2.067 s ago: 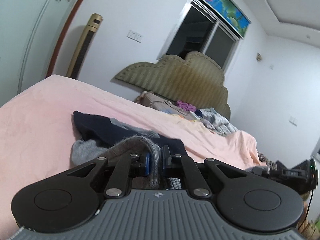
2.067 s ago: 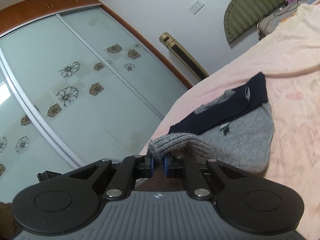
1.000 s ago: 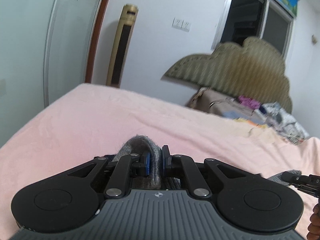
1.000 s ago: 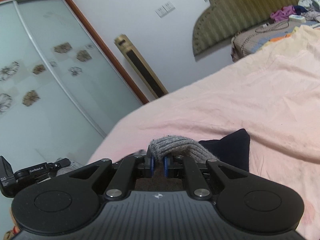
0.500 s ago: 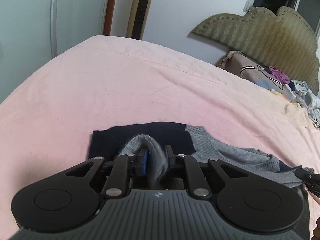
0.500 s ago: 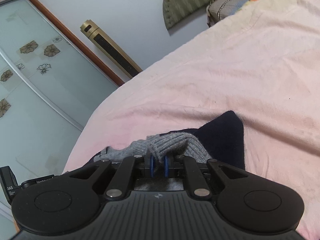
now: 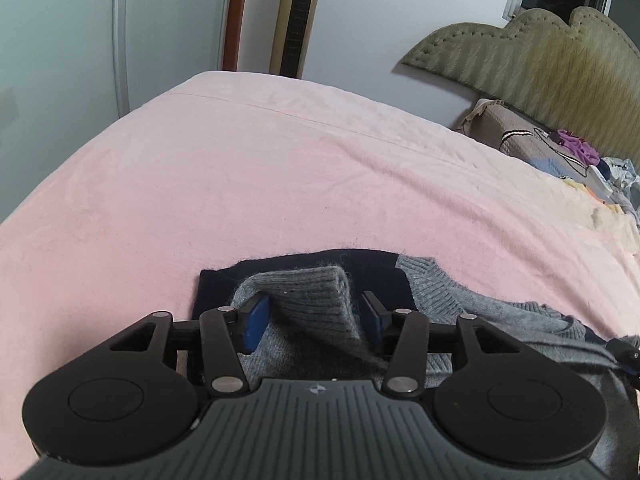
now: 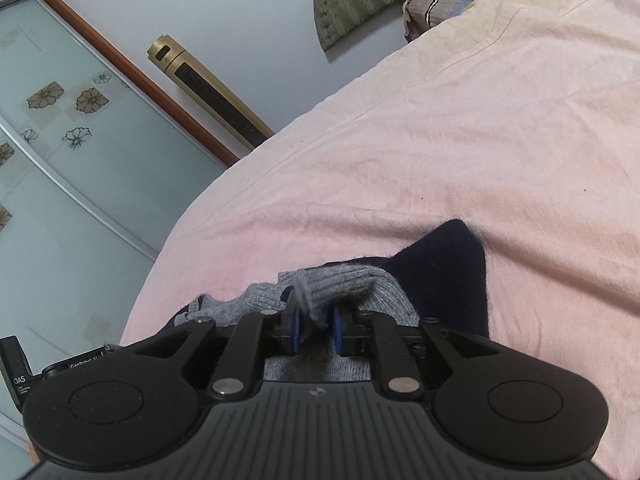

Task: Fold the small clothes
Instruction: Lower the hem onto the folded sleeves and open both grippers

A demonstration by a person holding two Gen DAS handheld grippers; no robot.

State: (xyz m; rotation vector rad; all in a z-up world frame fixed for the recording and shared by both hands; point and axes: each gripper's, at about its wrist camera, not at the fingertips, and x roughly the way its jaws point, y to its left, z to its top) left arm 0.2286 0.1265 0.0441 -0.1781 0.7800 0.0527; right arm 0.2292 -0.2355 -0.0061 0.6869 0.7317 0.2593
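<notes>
A small grey knit sweater (image 7: 460,300) with a navy panel (image 7: 372,268) lies folded on the pink bed sheet (image 7: 240,180). My left gripper (image 7: 314,312) is low over it. Its jaws are opening wide, and a ribbed grey hem (image 7: 316,292) stands loose between the blue pads. In the right wrist view the same sweater (image 8: 256,296) and its navy corner (image 8: 448,272) lie just ahead of my right gripper (image 8: 316,328). That gripper's jaws are also opening, and a blurred grey fold (image 8: 344,280) is slipping out from between the pads.
The pink sheet (image 8: 440,140) stretches ahead of both grippers. A padded olive headboard (image 7: 540,60), a pillow and a heap of clothes (image 7: 592,168) are at the far right. A gold tower unit (image 8: 208,92) and glass wardrobe doors (image 8: 60,140) stand beyond the bed's edge.
Both grippers came down and forward, carrying the grey hem over the navy part and onto the bed. The left jaws then spread wide and the right jaws parted, freeing the hem.
</notes>
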